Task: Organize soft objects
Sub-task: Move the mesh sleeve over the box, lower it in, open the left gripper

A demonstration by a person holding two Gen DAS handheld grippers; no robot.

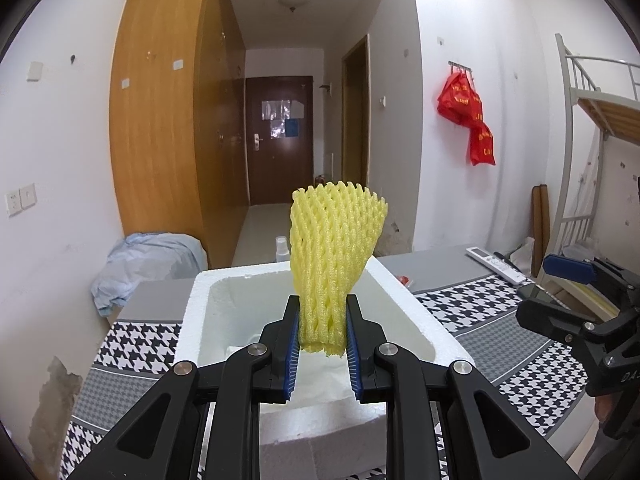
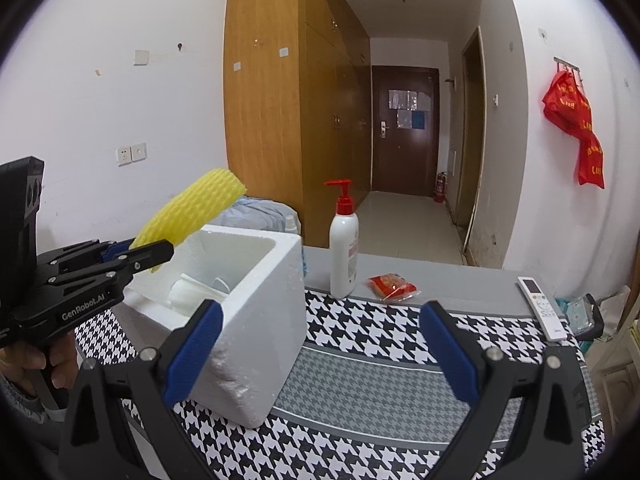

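A yellow foam net sleeve (image 1: 334, 256) stands up between the blue pads of my left gripper (image 1: 322, 312), which is shut on its lower end. It hangs over the open white styrofoam box (image 1: 404, 304). From the right wrist view the same sleeve (image 2: 192, 210) sticks out above the box (image 2: 260, 320), with the left gripper (image 2: 154, 254) clamped on it. My right gripper (image 2: 322, 344) stands open, nothing between its fingers, beside the box's right wall. White items lie inside the box.
A white pump bottle (image 2: 344, 248) with a red top, a red snack packet (image 2: 394, 286) and a remote control (image 2: 542, 306) sit on the houndstooth cloth (image 2: 380, 380). A pale blue cloth bundle (image 1: 144, 264) lies behind the box. A bunk bed frame (image 1: 592, 120) stands at the right.
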